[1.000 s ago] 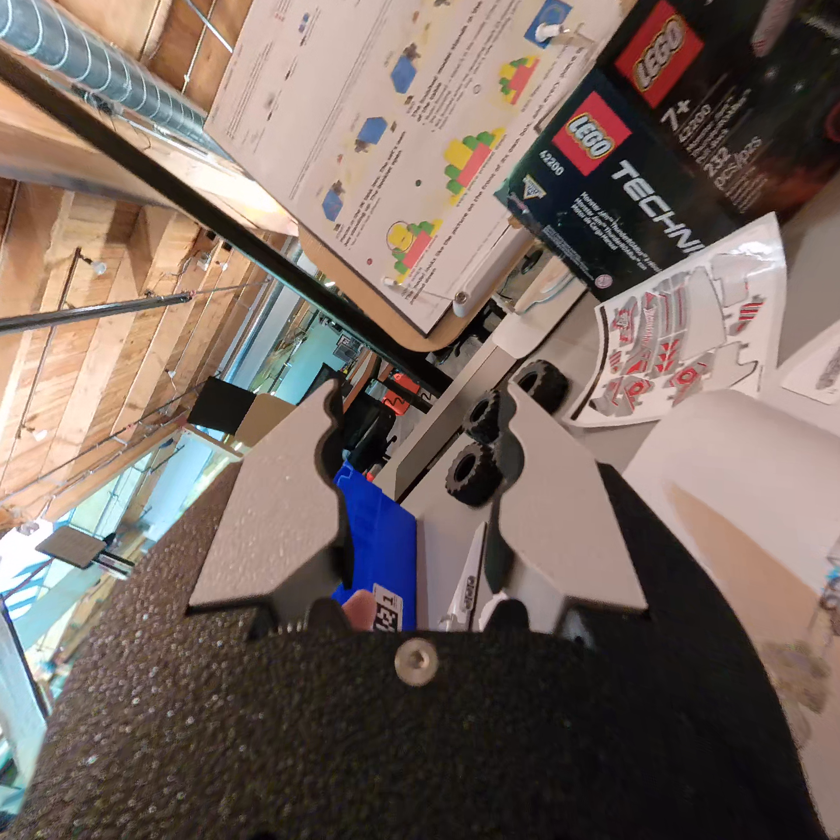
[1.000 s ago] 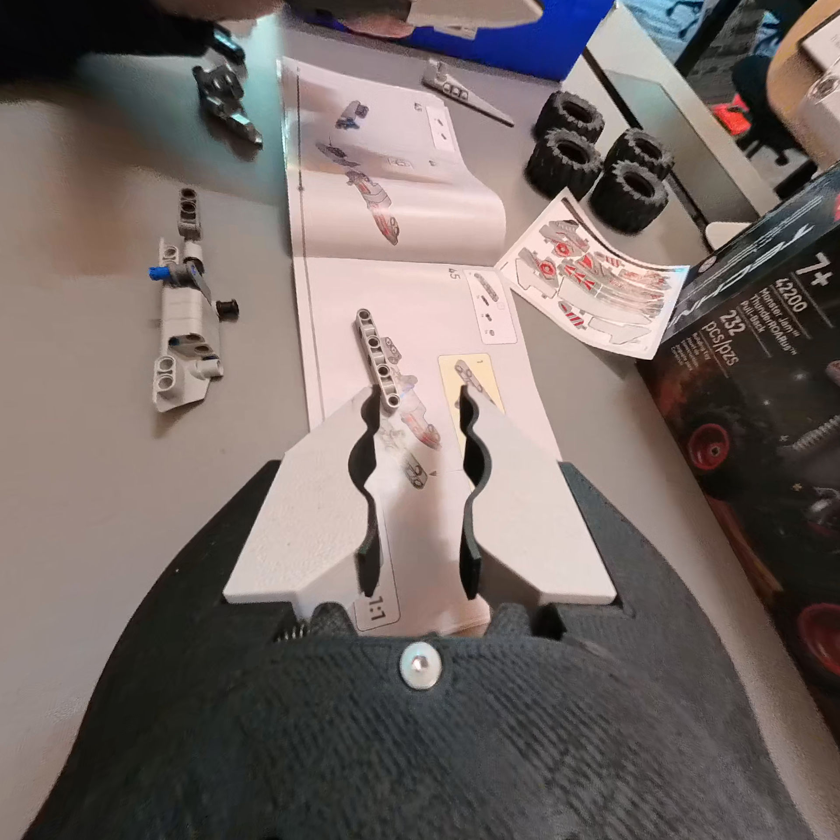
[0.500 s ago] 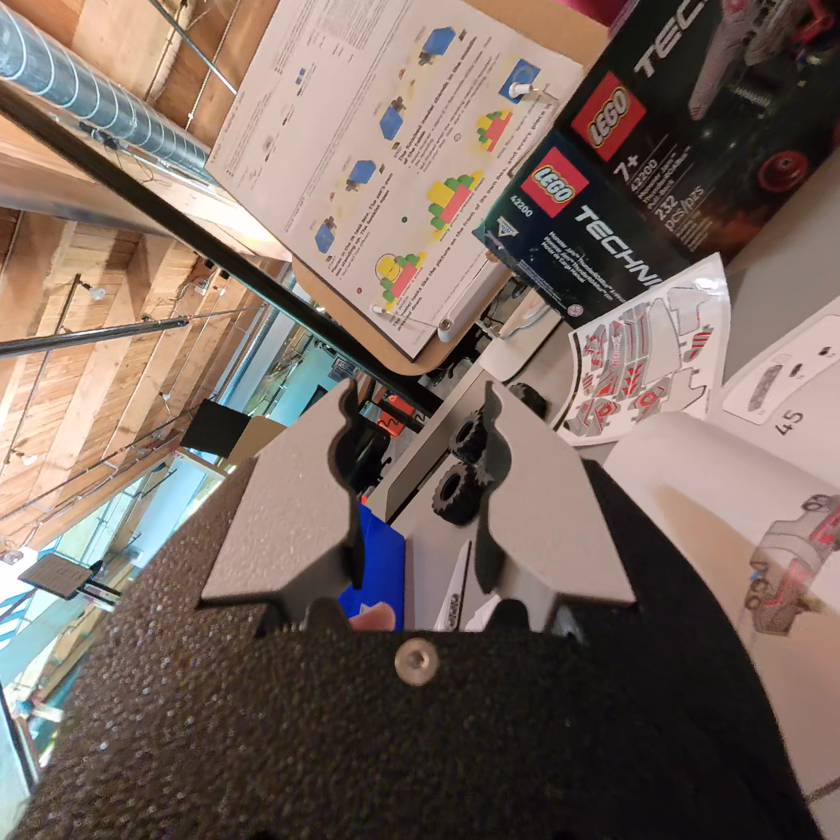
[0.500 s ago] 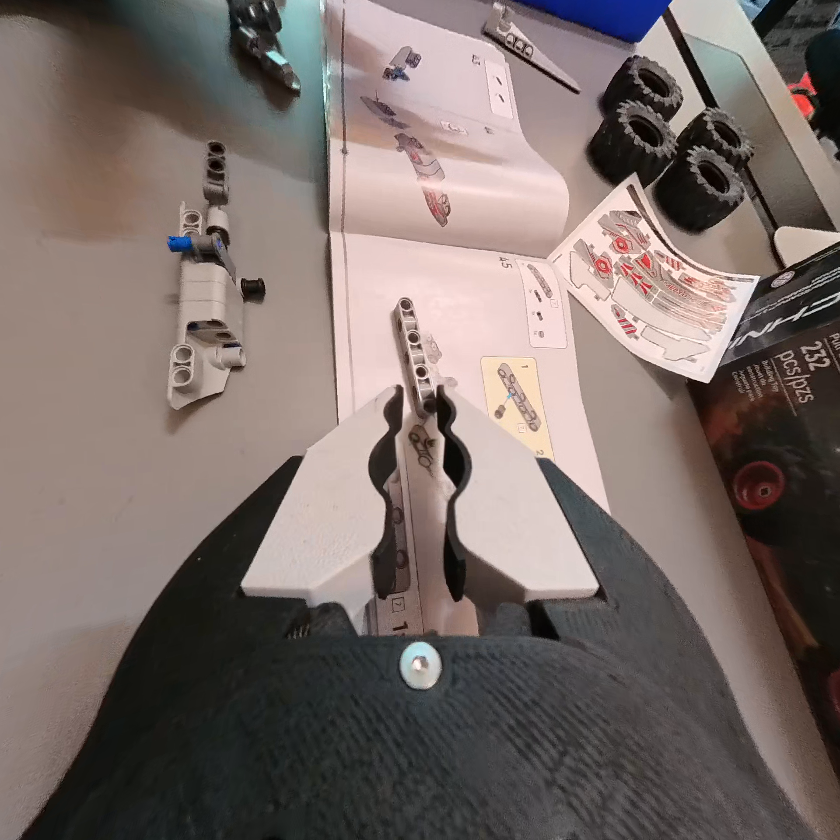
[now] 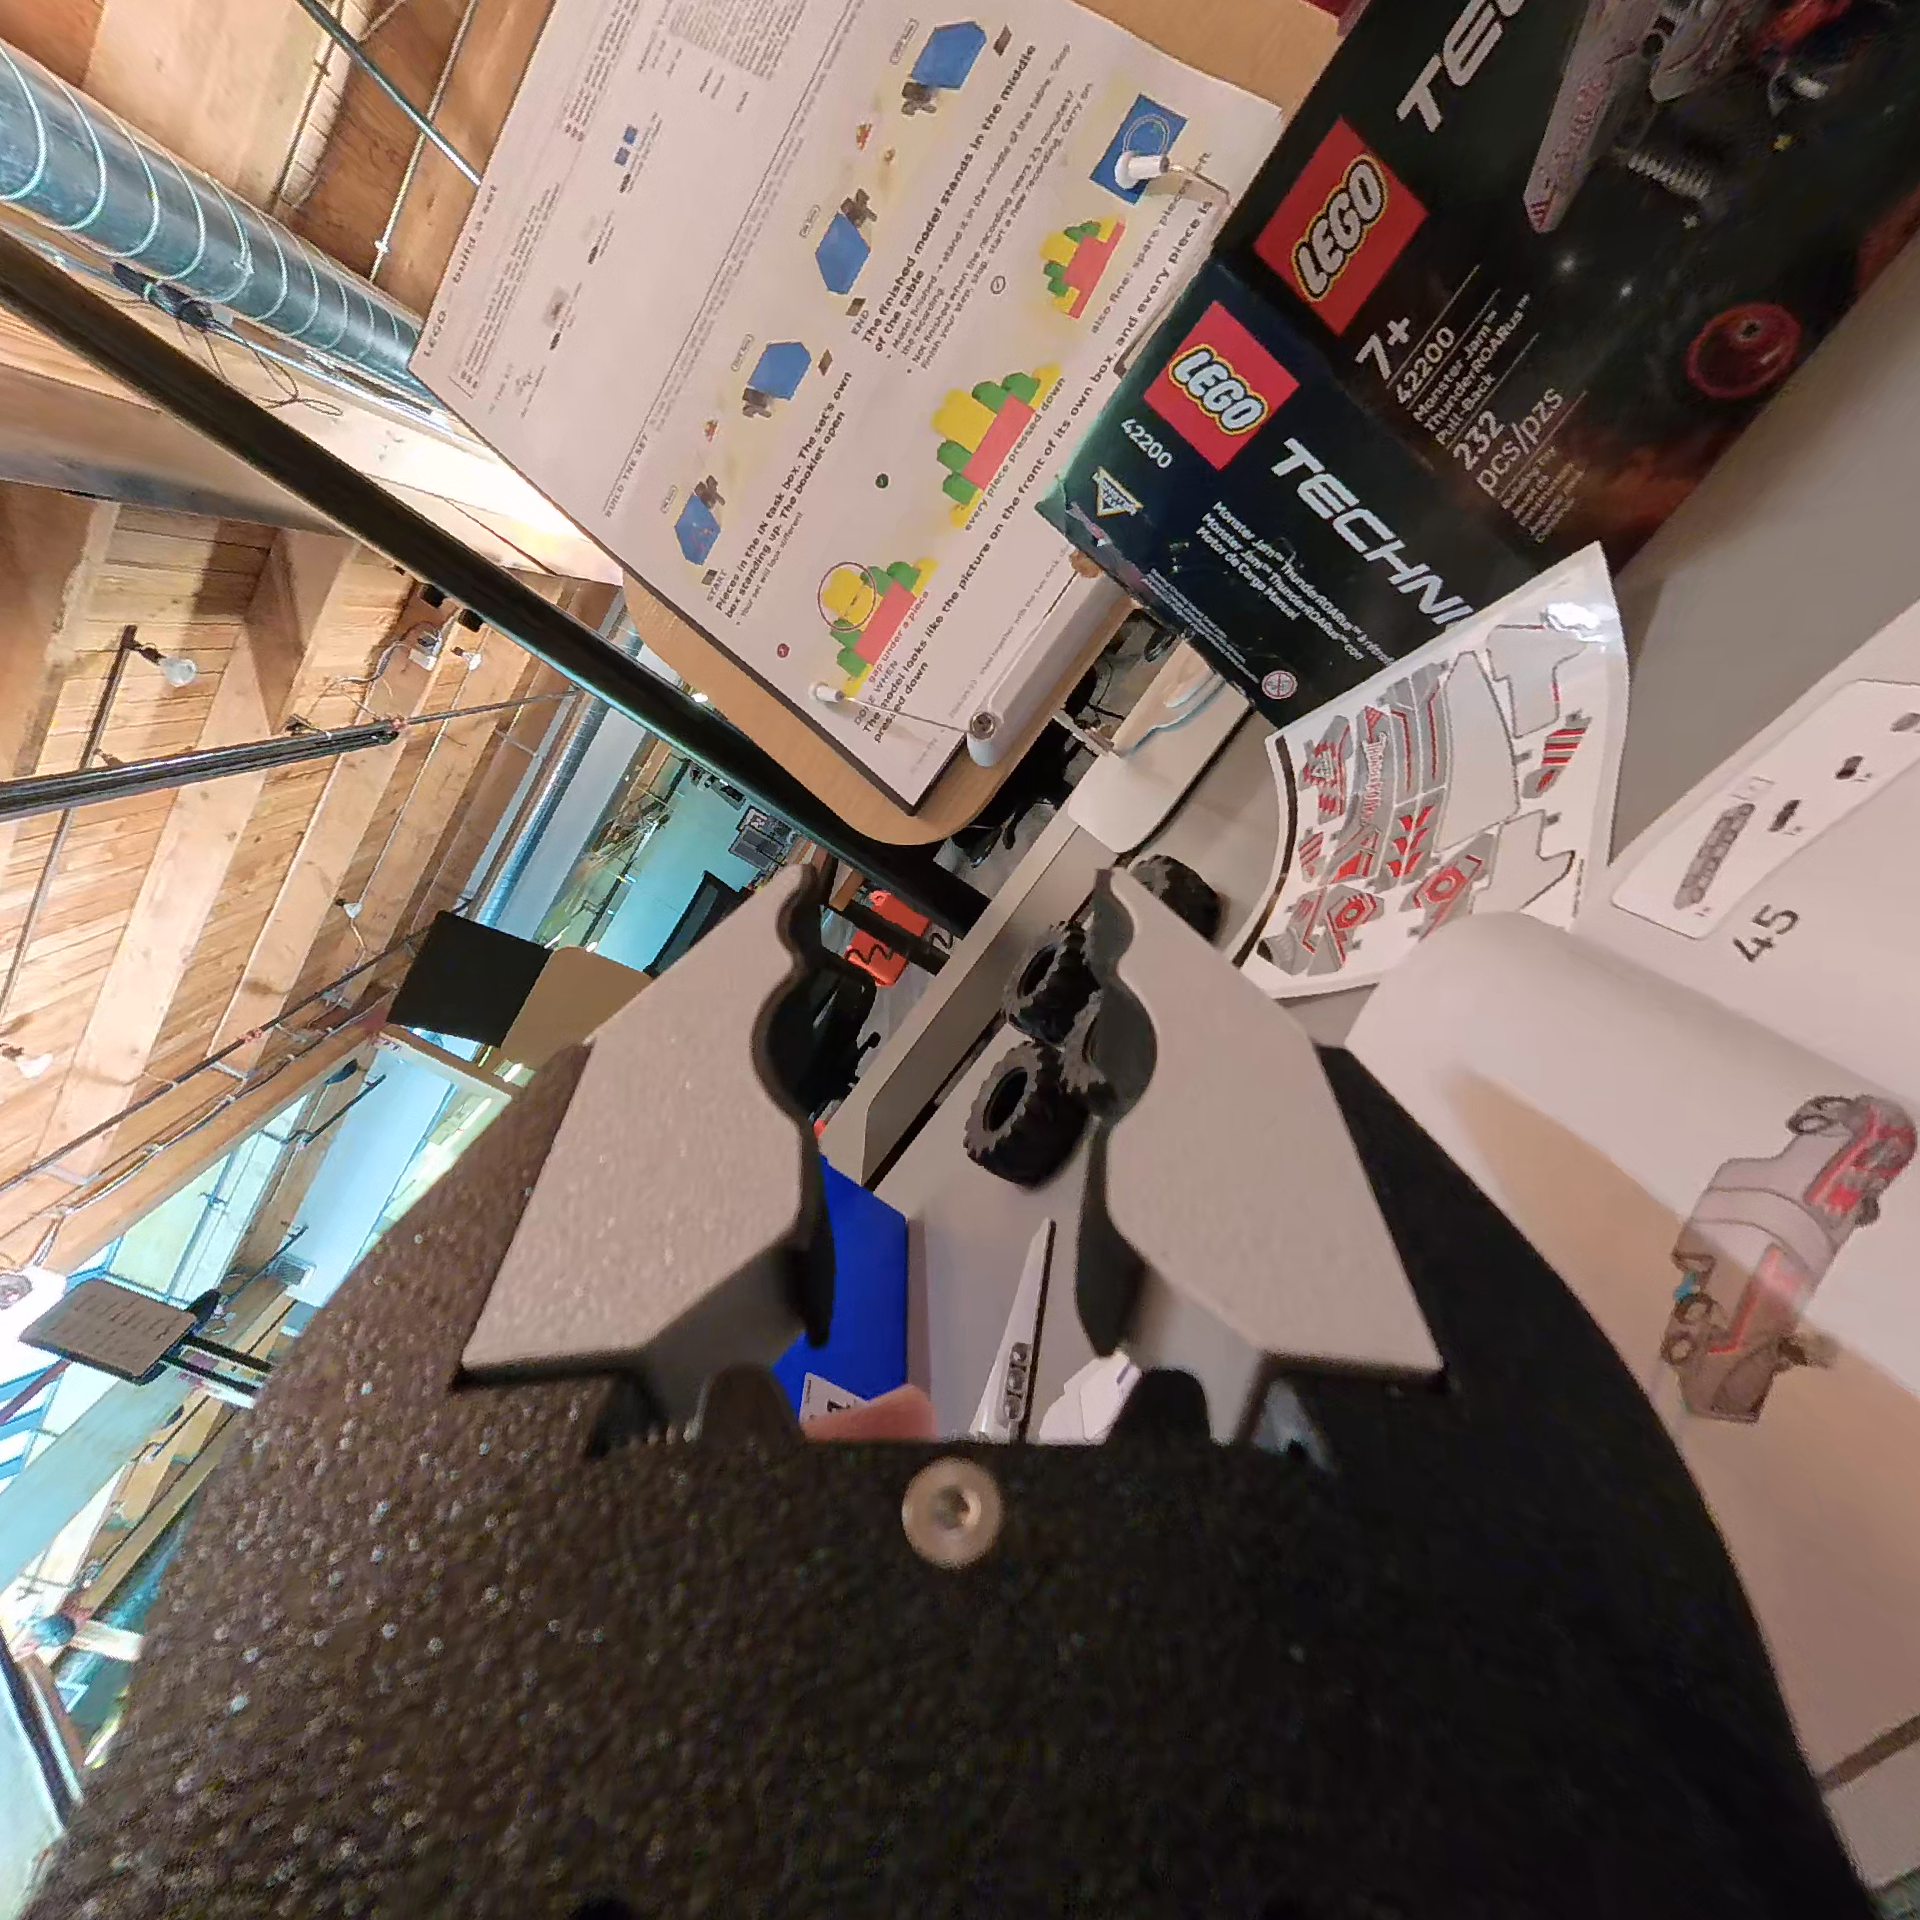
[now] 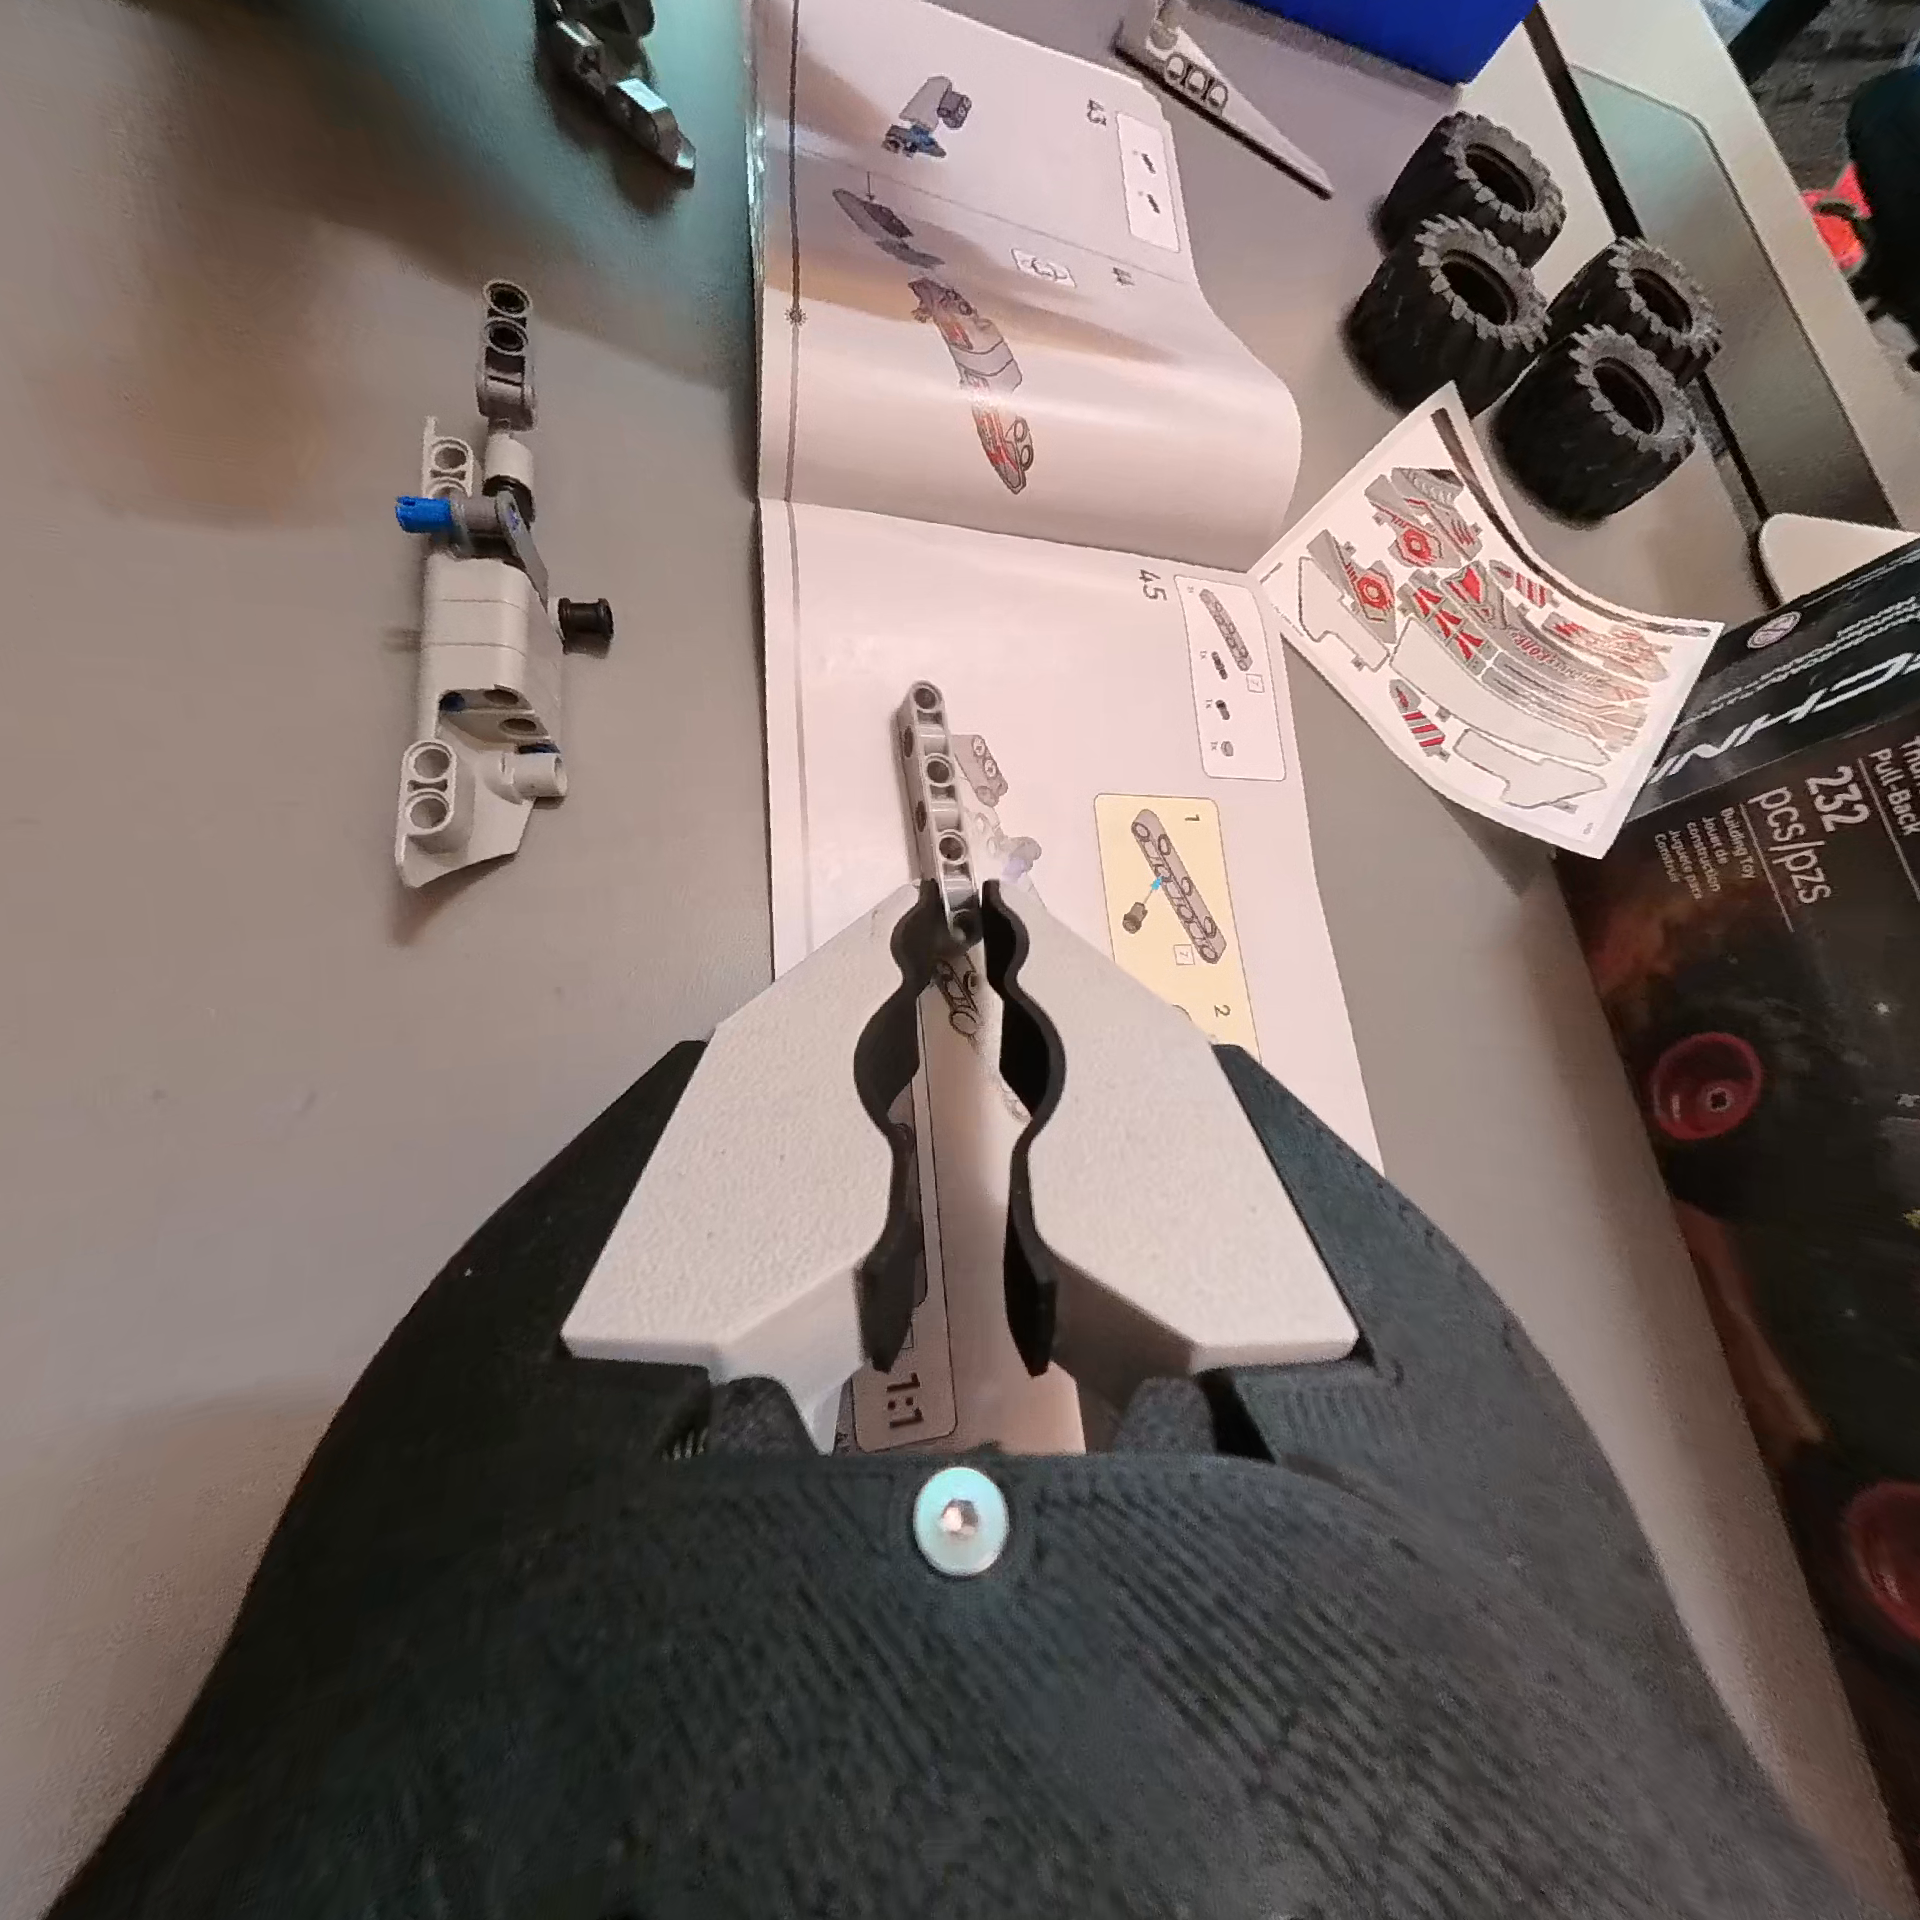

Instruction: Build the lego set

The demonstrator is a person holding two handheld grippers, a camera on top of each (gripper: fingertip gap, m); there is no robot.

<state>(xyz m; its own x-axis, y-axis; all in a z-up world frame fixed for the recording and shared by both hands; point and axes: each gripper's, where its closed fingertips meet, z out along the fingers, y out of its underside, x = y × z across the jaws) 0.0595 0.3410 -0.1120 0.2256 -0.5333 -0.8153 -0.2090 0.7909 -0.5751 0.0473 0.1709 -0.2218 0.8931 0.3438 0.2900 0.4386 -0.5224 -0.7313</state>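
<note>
- Step in hand, by judgement: pick-up of the grey beam, which lies on the open instruction booklet on the desk, beside the drawing of the same part.
- Right gripper: jaws drawn narrow, tips pinched on the beam's near end; the rest of the beam points away toward 12 o'clock. You cannot tell whether it has left the page.
- Left gripper: jaws wide, nothing between them, tilted and aimed past the desk edge.
- Next move, by judgement: lift the beam level, then fit the small black pin into it; it lies at 10 o'clock from the beam, just beside the grey sub-assembly.
- Count, right wrist view: four black tyres at 2 o'clock; one sticker sheet; one set box at 3 o'clock; one sub-assembly; one grey wedge panel at 1 o'clock, one dark part at 11 o'clock; one blue bin, partly seen.
</note>
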